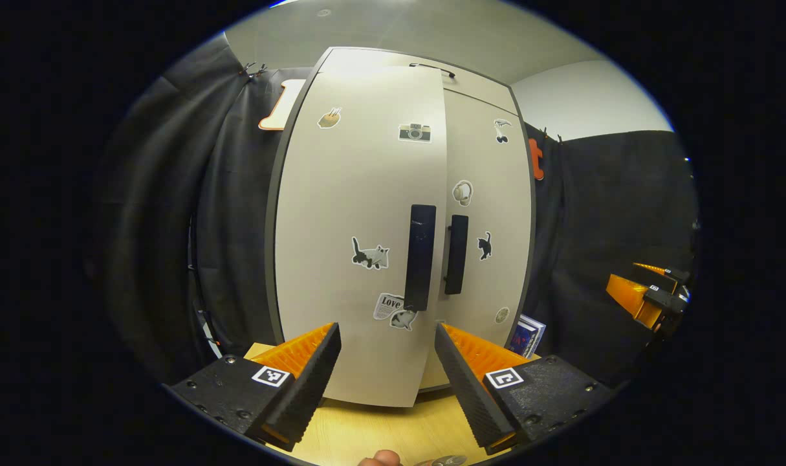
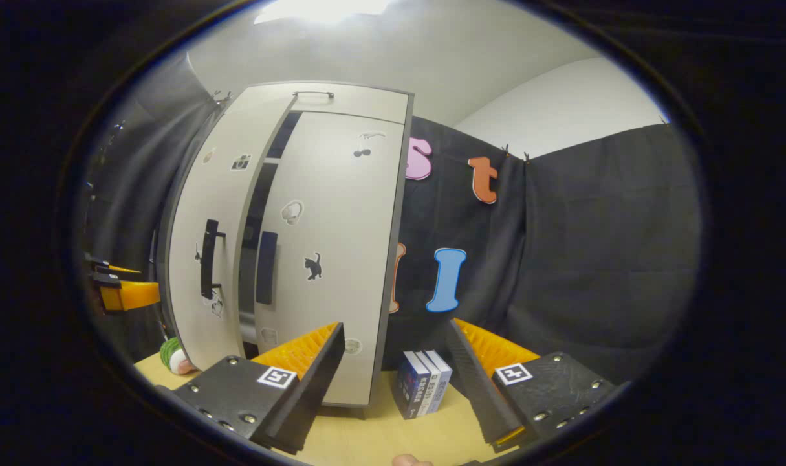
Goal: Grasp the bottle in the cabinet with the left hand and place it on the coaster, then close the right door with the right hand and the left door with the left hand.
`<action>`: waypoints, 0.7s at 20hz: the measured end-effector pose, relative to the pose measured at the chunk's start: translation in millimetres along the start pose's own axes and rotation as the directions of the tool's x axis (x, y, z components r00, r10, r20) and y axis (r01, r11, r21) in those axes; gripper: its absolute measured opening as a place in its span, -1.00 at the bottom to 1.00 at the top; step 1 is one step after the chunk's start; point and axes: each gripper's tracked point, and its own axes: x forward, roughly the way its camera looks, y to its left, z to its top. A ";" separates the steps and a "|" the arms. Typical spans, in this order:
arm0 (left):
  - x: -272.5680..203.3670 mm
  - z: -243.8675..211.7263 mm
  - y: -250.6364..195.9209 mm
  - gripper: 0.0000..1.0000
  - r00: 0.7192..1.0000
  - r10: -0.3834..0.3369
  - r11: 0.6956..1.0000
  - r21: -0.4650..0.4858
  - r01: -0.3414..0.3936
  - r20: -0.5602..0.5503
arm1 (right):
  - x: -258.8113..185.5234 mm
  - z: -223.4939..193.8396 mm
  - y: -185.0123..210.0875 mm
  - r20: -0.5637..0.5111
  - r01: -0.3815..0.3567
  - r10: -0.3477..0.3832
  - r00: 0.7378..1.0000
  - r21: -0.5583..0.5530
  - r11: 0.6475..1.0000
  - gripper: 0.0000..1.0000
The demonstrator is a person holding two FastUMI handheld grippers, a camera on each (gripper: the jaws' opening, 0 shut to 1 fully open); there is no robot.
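Two doors: left door [image 1: 360, 239] ajar, just ahead of left gripper [image 1: 387, 362].

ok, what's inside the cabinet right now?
Mostly hidden. The right door looks shut and the left door stands slightly ajar; the gap shows only darkness. No bottle can be made out.

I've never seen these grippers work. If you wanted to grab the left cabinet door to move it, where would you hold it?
Probably the left door's handle: a tall upright bar standing proud of the panel. Approach from the front, open fingers straddling its sides.
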 end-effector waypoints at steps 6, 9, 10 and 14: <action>-1.0 1.8 1.8 0.89 1.000 0.013 1.000 0.002 -0.013 -0.002 | -1.6 -1.1 0.1 -0.003 0.002 -0.002 1.000 0.007 1.000 0.92; -1.0 4.2 2.2 0.89 1.000 0.021 1.000 -0.003 -0.021 0.004 | -2.1 0.7 3.3 0.002 -0.001 0.001 1.000 0.003 1.000 0.92; -1.2 4.6 2.6 0.89 1.000 0.026 1.000 -0.003 -0.026 0.005 | -1.8 1.8 5.0 0.003 -0.006 0.006 1.000 0.004 1.000 0.92; -3.2 12.5 3.8 0.89 0.999 0.051 0.999 0.003 -0.051 0.005 | -2.4 5.5 18.8 0.006 -0.036 0.036 0.999 0.016 0.999 0.92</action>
